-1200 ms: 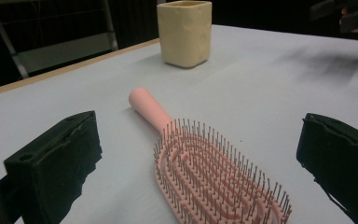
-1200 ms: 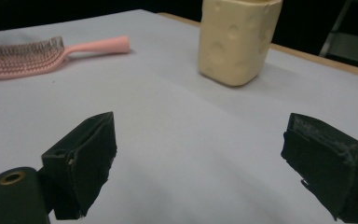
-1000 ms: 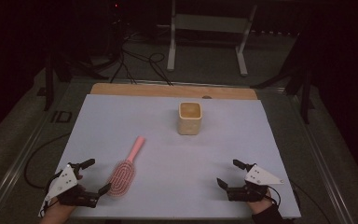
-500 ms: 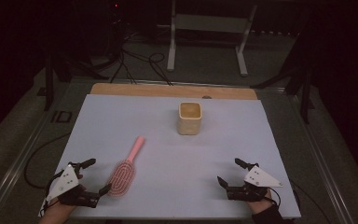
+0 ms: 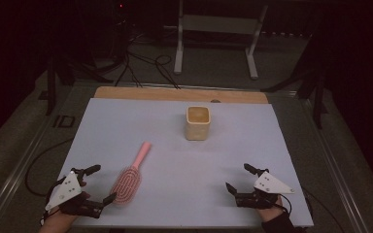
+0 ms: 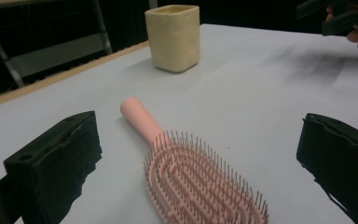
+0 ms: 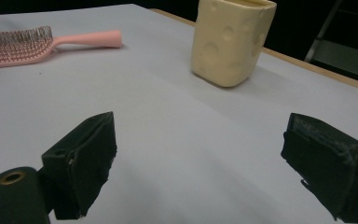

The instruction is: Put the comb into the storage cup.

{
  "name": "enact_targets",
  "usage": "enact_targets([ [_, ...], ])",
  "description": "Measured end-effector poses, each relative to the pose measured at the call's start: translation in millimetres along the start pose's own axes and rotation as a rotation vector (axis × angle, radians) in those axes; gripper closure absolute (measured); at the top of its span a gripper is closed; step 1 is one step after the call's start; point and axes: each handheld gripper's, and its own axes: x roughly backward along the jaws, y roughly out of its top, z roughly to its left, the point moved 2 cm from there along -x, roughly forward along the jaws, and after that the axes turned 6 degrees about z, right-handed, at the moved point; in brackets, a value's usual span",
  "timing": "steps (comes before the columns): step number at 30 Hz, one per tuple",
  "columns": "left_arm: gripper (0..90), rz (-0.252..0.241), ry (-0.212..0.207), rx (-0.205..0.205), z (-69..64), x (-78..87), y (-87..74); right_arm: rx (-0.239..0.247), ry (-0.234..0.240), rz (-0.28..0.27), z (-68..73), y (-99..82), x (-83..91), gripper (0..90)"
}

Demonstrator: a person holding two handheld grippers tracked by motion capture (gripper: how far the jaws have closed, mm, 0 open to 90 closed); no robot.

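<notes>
The pink hairbrush (image 5: 130, 178) lies flat on the worktop (image 5: 184, 160), bristles up, its handle pointing away toward the far side and its head nearest my left gripper (image 5: 96, 184). Compared with a second ago, that gripper has crept in toward the brush head, and in the left gripper view the head now sits squarely between the two spread fingers (image 6: 56, 158), not yet touched. I read that as the approach for a pick-up: the fingers are wide enough to take the head, and a short push forward should bring them around it. My right gripper (image 5: 237, 178) has barely shifted; it rests near the front edge on the other side, well apart from the brush, fingers spread and holding nothing. Farther back, near the middle of the worktop, stands the cream cup (image 5: 197, 123), upright, with dimpled sides; from above it looks empty, though its bottom is dim.
</notes>
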Motion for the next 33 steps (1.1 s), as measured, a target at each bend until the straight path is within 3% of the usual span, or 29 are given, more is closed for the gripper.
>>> enact_targets([
  [14,0.0,0.034,-0.069,-0.031,3.0,-5.9,32.3,-0.011,-0.008,-0.008,-0.6,1.6,1.8,9.8],
  [17,0.0,0.043,-0.073,-0.053,3.5,-8.4,41.4,-0.009,-0.009,-0.012,-0.6,2.0,2.4,9.8],
  [21,0.0,0.052,-0.078,-0.053,6.4,-12.5,53.6,-0.013,-0.011,-0.015,-1.5,1.9,2.6,9.8],
  [33,0.0,0.098,-0.172,-0.162,7.8,-32.6,96.9,-0.019,-0.009,-0.023,-2.0,2.7,3.7,9.8],
])
